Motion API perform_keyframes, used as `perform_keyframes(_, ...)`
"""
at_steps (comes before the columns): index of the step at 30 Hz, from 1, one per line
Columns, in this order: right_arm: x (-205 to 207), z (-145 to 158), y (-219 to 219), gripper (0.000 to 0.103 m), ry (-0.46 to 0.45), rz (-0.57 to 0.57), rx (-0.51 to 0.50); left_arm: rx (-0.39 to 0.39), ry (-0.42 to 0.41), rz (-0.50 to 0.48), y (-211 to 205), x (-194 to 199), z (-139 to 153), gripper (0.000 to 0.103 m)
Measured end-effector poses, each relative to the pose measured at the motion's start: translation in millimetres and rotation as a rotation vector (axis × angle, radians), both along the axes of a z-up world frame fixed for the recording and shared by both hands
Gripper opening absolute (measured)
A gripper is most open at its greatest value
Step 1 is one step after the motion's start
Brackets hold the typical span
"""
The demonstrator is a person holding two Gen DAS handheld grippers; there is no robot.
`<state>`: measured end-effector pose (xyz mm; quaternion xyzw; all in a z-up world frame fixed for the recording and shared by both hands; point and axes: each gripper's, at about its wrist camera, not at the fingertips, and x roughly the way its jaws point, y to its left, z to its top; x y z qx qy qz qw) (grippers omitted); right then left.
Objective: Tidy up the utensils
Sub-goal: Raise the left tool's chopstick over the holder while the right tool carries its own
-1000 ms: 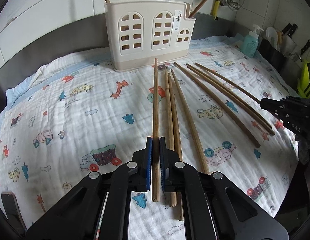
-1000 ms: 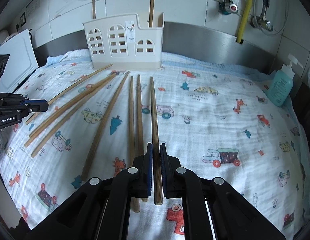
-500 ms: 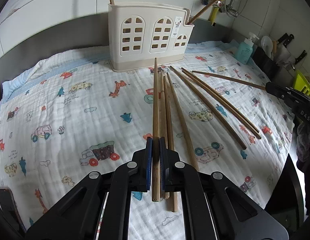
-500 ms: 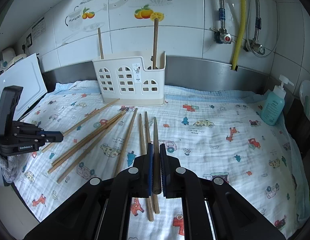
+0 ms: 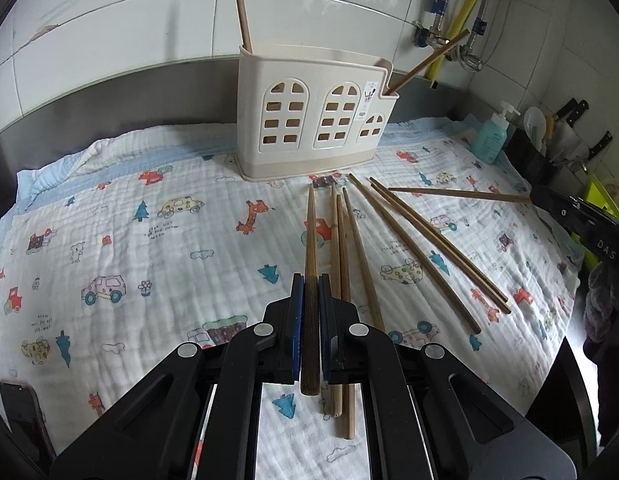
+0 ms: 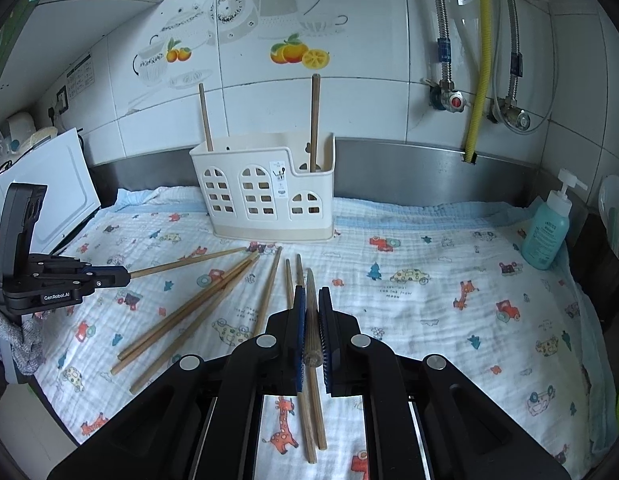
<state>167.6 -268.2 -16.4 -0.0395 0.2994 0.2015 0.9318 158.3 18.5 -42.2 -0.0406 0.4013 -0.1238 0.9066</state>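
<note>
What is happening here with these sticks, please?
A person is sorting chopsticks. The left tool is shut on one chopstick, and the right tool on a second chopstick. Both point toward the holder, where two stand. The rest lie on the cloth.

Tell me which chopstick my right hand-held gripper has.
The chopstick clamped in the right hand-held gripper. In the left wrist view it is the far-right one, pointing crosswise and raised, while the loose ones lie on the cloth.
</note>
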Motion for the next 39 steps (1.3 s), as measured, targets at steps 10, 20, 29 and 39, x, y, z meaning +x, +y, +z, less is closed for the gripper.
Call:
perform_keyframes(10, 15, 44, 6, 0.007, -0.054, 0.030, 0.031, 0.004, -0.097, 0.006, 1, 12, 40, 0.006)
perform_keyframes(20, 46, 115, 21, 0.006, -0.100, 0.106, 0.058, 0.034, -0.180, -0.006, 0, 26, 82, 0.006)
perform_keyframes(29, 82, 176, 36, 0.006, -0.181, 0.127, 0.120, 0.056, -0.280, -0.020, -3, 45, 139, 0.006)
perform_keyframes(39, 131, 194, 53, 0.006, -0.232, 0.061, 0.135, 0.095, -0.422, -0.025, -5, 54, 212, 0.006)
